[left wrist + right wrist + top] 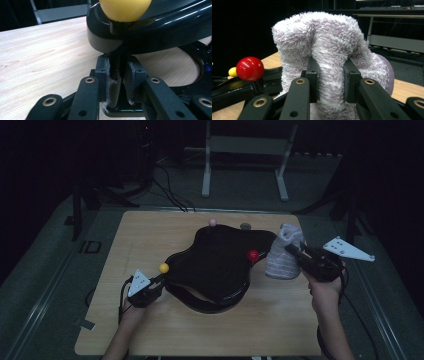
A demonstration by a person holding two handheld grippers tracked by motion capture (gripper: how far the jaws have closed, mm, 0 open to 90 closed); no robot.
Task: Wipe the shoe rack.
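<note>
The right claw point(329, 75) is pinching a fold of the fluffy pale sock point(283, 252), which is standing upright on the bench point(150, 235) just beside the red ball point(253, 255). The left claw point(117, 75) is clenching the thin post under the yellow ball point(125, 8) at the black rack's point(215, 265) left edge.
</note>
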